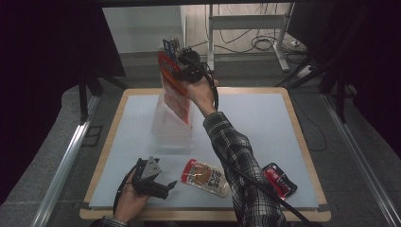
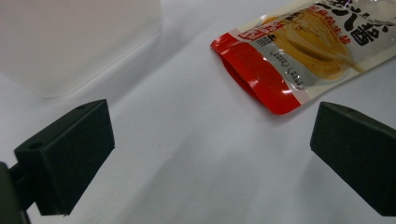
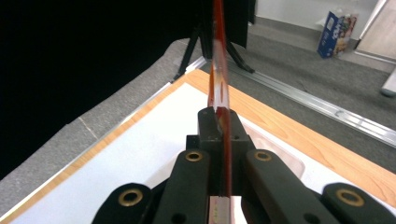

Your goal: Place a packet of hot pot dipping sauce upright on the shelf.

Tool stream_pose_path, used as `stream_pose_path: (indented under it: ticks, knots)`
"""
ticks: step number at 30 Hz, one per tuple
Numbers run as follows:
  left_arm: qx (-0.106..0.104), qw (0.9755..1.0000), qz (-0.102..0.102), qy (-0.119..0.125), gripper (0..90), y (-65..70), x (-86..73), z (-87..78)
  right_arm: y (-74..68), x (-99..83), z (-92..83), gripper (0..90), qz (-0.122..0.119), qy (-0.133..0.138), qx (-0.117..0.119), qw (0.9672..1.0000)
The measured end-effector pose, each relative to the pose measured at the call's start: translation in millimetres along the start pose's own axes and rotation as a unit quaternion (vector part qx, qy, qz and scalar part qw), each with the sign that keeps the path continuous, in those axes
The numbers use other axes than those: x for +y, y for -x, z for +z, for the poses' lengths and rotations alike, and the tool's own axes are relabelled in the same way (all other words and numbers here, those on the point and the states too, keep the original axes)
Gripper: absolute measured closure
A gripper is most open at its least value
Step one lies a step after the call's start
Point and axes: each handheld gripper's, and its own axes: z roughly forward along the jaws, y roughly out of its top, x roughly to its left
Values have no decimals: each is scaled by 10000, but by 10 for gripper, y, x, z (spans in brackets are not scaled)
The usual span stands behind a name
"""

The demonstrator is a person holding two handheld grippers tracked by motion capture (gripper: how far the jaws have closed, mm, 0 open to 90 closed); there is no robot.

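Edge-on in the right gripper view, a red packet (image 3: 219,79) clamped between closed right gripper (image 3: 219,116) jaws.

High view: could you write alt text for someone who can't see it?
The right gripper holds a flat red packet upright above a clear plastic tub on a pale blue tabletop. The open left gripper rests near a red-and-silver noodle pouch; a black-and-red packet lies farther right.
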Motion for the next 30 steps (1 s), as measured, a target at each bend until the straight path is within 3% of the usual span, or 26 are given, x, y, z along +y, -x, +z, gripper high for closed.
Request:
stream_pose_path:
  ticks: [2, 7, 9, 14, 15, 17, 20, 28, 30]
  knots:
    - [-5, 10000, -15, -7, 0, 4, -1, 2, 70, -77, 92, 884, 74, -82, -23, 9999]
    - [-2, 10000, 46, -52, 0, 8, 1, 7, 181, -238, 251, 884, -2, -214, -160, 9996]
    - [-1, 9999, 70, -71, 0, 12, 3, 12, 214, -287, 267, 884, 54, -123, -212, 9997]
    - [17, 9999, 111, -117, 0, 26, 6, 27, 247, -304, 284, 880, -265, -399, -508, 9976]
    - [22, 9999, 118, -117, 0, 28, 6, 28, 239, -331, 301, 875, -452, -458, -763, 9950]
    - [32, 9999, 121, -117, 0, 29, 5, 28, 256, -370, 316, 850, -596, -461, -959, 9925]
    - [31, 9999, 110, -120, 0, 20, 2, 25, 330, -401, 307, 773, -545, -410, -899, 9936]
    - [43, 9998, 121, -129, 0, 24, 1, 33, 448, -408, 168, 300, -604, -204, -812, 9947]
    - [36, 9998, 116, -133, 0, 27, 2, 37, 468, -421, 161, 268, -599, -204, -785, 9949]
